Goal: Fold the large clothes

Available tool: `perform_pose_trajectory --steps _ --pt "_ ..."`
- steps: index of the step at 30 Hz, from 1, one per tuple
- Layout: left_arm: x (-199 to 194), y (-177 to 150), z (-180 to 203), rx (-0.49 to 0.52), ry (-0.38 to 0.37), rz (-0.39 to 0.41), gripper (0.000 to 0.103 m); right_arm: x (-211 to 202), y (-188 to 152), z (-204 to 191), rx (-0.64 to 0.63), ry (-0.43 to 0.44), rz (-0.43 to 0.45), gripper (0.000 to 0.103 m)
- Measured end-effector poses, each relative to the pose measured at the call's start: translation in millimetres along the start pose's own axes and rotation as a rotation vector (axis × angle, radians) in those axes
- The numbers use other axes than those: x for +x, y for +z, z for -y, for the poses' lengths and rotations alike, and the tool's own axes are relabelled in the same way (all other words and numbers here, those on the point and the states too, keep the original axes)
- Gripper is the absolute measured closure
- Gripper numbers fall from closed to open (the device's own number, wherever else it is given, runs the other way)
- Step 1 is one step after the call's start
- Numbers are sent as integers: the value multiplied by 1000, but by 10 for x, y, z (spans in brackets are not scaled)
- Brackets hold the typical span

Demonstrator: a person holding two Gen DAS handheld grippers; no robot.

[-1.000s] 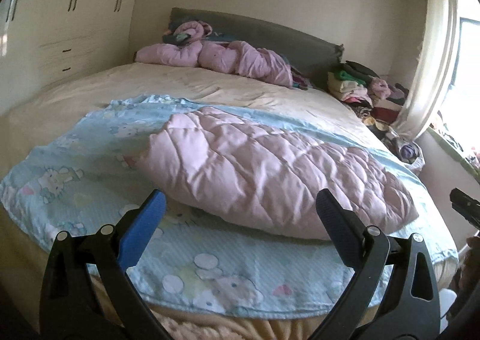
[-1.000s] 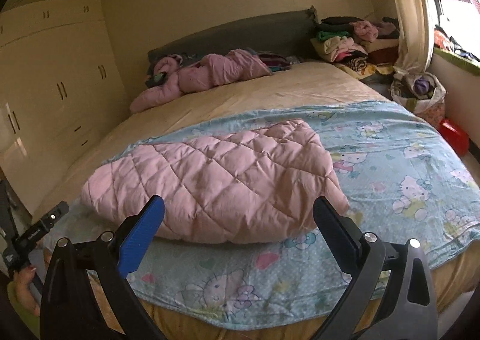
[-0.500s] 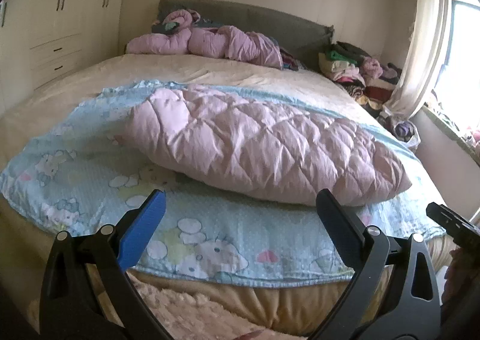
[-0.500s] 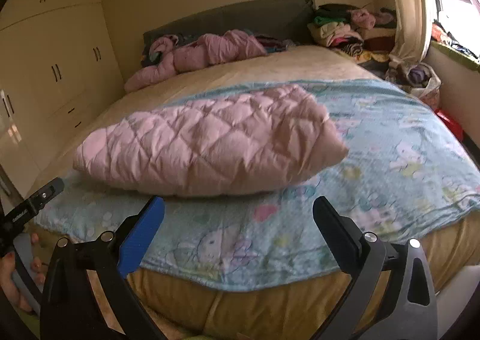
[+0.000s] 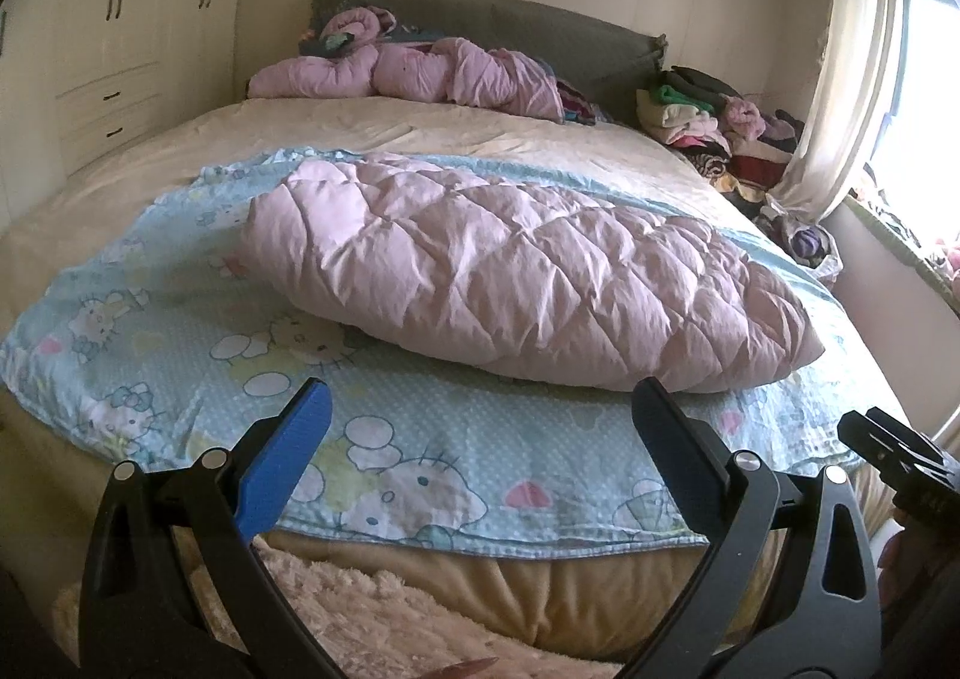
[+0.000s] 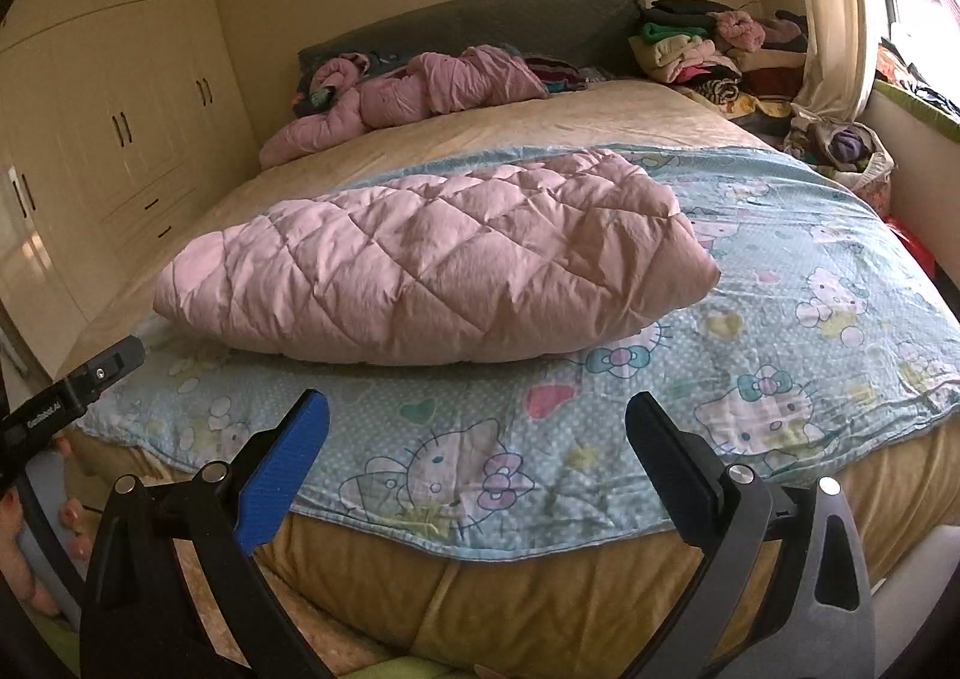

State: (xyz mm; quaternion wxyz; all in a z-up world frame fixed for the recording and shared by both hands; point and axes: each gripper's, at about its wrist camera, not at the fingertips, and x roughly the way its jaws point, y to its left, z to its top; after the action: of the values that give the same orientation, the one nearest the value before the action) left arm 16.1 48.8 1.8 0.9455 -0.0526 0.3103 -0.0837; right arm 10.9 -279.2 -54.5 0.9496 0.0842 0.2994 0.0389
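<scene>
Wardrobe doors (image 5: 120, 55) line the wall at the bed's left edge. Both claws hang off the bed's foot edge, spread wide and holding nothing: the left gripper (image 5: 480, 427) and the right gripper (image 6: 477, 433). Ahead of each, well apart from the fingertips, the folded pink quilted garment (image 5: 528, 271) (image 6: 438, 271) lies on the blue cartoon-print blanket (image 5: 180, 331) (image 6: 810, 289), which covers the bed's foot end. Beyond the bed's right edge sits a pile of clothes (image 5: 714, 127).

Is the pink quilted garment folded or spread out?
Folded: the pink quilted garment lies as a thick, compact bundle on the blue cartoon sheet, with no sleeves showing.
</scene>
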Motion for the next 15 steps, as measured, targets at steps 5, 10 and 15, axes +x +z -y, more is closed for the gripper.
perform_pose_trajectory --steps 5,10,15 --pt "-4 -7 10 0 1 0 9 -7 2 -12 -2 3 0 4" --pt "-4 -5 8 1 0 0 9 -9 -4 -24 -6 2 3 4" --pt "-13 -15 -8 -4 3 3 9 -11 -6 -42 -10 4 0 4"
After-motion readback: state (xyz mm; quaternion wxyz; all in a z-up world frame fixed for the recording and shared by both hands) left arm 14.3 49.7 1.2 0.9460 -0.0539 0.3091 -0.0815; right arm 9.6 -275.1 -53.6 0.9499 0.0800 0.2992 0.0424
